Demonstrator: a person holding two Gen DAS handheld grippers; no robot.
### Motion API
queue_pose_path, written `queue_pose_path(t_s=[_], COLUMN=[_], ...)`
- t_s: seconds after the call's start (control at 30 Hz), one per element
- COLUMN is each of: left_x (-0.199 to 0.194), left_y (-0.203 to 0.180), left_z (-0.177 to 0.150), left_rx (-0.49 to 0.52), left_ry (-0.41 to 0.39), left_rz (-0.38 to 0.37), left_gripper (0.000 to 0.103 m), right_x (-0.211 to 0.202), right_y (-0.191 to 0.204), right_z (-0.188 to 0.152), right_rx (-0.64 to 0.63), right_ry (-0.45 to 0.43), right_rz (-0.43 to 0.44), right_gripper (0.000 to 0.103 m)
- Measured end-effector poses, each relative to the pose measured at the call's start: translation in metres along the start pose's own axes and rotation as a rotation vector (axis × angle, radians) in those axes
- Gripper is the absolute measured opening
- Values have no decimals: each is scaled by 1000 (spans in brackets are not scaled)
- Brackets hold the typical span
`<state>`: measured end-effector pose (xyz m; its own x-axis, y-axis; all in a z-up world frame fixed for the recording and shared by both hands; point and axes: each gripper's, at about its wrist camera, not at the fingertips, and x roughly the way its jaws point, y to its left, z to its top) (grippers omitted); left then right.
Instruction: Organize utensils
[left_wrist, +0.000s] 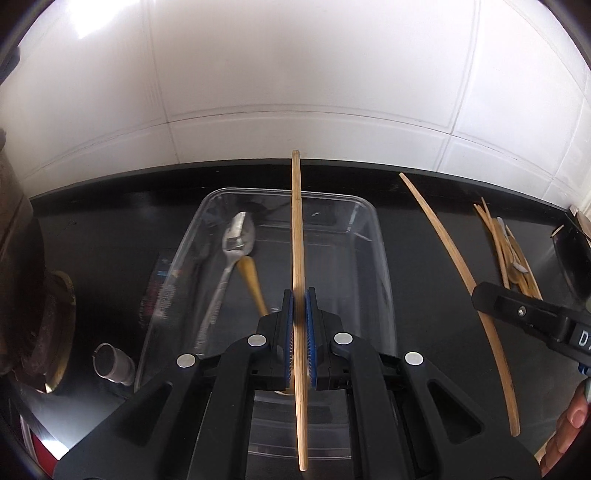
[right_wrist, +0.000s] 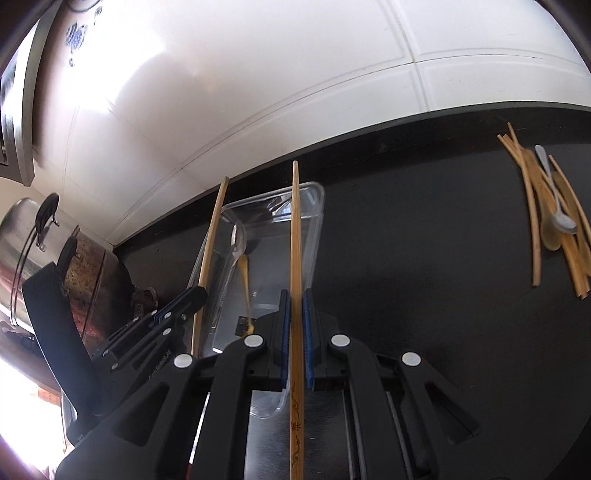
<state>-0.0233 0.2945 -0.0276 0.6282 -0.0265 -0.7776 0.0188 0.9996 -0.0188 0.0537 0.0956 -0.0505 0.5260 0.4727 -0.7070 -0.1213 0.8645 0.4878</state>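
In clear tray (left_wrist: 369, 236): spoons (left_wrist: 236, 236)

The bench (left_wrist: 424, 229) is showing black. The container (left_wrist: 369, 214) is appearing clear. The chopstick (right_wrist: 296, 424) is displaying tan wood with brown scrollwork. The fingers (left_wrist: 311, 332) are showing blue pads.

A black countertop (left_wrist: 424, 229) runs along a wall of large glossy white tiles (left_wrist: 295, 74), with thin grout lines and bright glare from light at the upper left. At the counter's left end stand a shiny steel pot (right_wrist: 18, 251) with a black handle and a rusty brown vessel (right_wrist: 99, 280). One tile carries a small blue pattern (right_wrist: 75, 37).
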Motion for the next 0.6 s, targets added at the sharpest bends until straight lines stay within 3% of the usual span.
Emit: queue_pose_path(t_s=[0.27, 0.6], left_x=[8, 7], left_y=[37, 46], left_z=[-7, -9], left_rx=[-1, 24], left_ry=[30, 26], left_rz=[-43, -49], left_gripper=[5, 5], right_x=[17, 20], right_y=[28, 31], right_z=[-16, -11], right_rx=[19, 45], right_ry=[9, -11], right_rz=[-45, -73], right_gripper=[7, 7])
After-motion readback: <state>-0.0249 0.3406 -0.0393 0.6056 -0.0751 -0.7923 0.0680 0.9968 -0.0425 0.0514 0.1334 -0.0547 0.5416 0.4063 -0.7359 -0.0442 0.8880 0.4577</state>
